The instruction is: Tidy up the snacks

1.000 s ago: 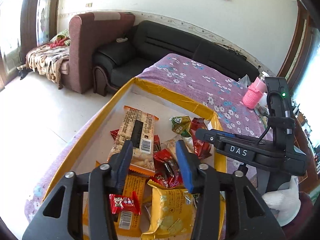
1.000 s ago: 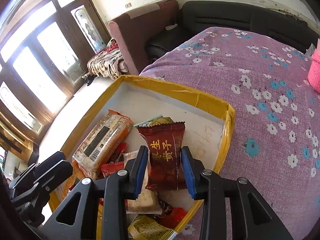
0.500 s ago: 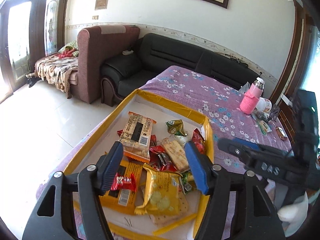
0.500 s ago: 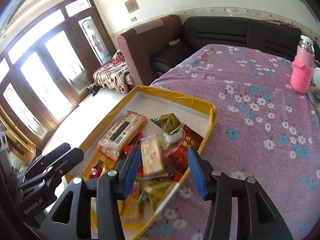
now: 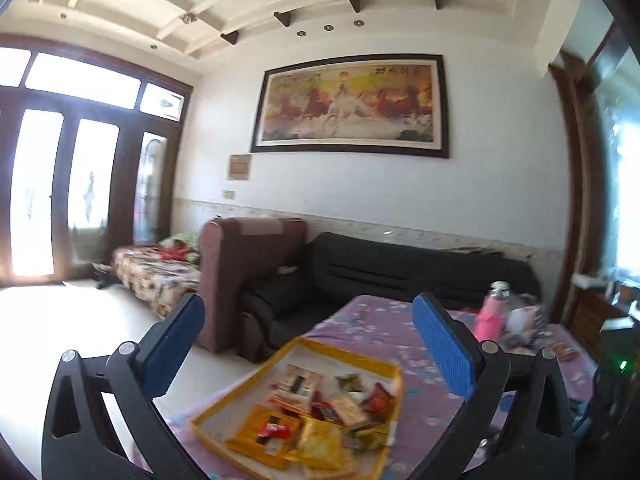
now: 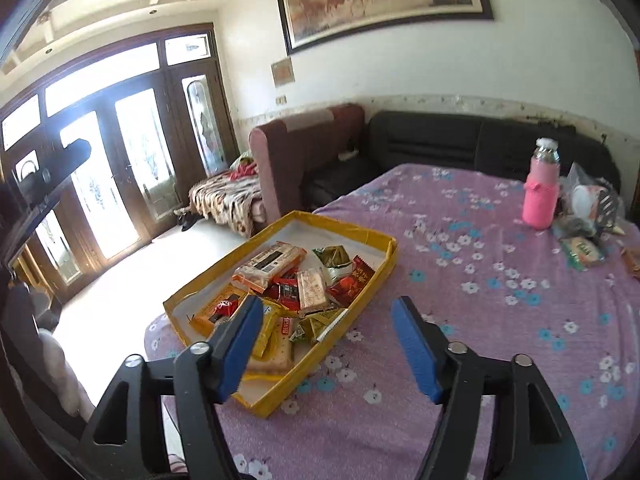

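The snacks [image 6: 296, 284] are heaped in a yellow tray [image 6: 352, 228] set on the purple flowered surface [image 6: 500, 300]. Both the left hand-held gripper [image 5: 308, 344] and the right hand-held gripper [image 6: 328, 344] have just been opening; nothing is held between their jaws.

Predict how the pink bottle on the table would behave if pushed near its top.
The pink bottle stands tall and narrow, so it would probably tip. Its round body suggests it could then roll. Its pink sleeve looks soft, likely giving decent grip.
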Motion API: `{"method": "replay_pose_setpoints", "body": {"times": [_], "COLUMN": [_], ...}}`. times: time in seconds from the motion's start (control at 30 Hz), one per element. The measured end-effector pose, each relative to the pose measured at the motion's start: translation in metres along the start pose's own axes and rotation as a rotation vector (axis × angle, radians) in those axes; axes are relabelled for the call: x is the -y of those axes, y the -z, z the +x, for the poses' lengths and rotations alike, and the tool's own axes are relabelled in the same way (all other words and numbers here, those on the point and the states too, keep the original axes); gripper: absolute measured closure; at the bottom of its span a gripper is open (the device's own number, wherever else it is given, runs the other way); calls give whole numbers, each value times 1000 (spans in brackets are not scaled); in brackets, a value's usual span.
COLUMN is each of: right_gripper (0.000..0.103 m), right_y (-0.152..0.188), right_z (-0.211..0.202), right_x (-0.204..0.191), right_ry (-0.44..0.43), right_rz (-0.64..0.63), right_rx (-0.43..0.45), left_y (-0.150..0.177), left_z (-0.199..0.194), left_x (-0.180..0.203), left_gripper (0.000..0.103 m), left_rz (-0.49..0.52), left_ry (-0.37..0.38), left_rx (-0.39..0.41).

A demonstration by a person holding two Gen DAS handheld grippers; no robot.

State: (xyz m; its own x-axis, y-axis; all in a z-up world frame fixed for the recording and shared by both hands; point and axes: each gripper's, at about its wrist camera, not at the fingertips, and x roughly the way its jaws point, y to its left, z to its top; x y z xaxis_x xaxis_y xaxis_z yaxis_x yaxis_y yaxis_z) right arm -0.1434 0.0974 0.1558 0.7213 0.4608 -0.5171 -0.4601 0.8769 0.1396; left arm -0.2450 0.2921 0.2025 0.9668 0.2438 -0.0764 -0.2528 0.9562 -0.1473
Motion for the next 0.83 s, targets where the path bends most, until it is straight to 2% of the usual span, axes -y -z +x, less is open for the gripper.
{"method": "replay_pose_setpoints", "body": {"times": [0.07,0.2,0.27,0.4,0.63,0.83], "right_gripper": [23,21,21,21,20,20], "right_y": [11,34,45,60,71,75], "right_z": [-9,-12,-11,-11,-5,-3], "right_x": [-4,-13,-17,-26,-39,-41], "right_ry": [11,24,8,-4,-18,-30], "right_rz": [-11,-42,-47,-73,-126,-138], "right_rx": [11,-7,-23,-45,-76,-86], "left_y": [7,29,40,52,59,70], "left_z": [7,32,38,44,37,52], "left_x": [-3,-1,1,10,14,14], "left_gripper": [0,0,0,0,0,0], "left_rz": [-22,15,36,36,46,24], "left_ry": [-8,-91,-115,-97,-102,-72], "left_rx": [-72,-257,-305,-356,-386,-469]}}
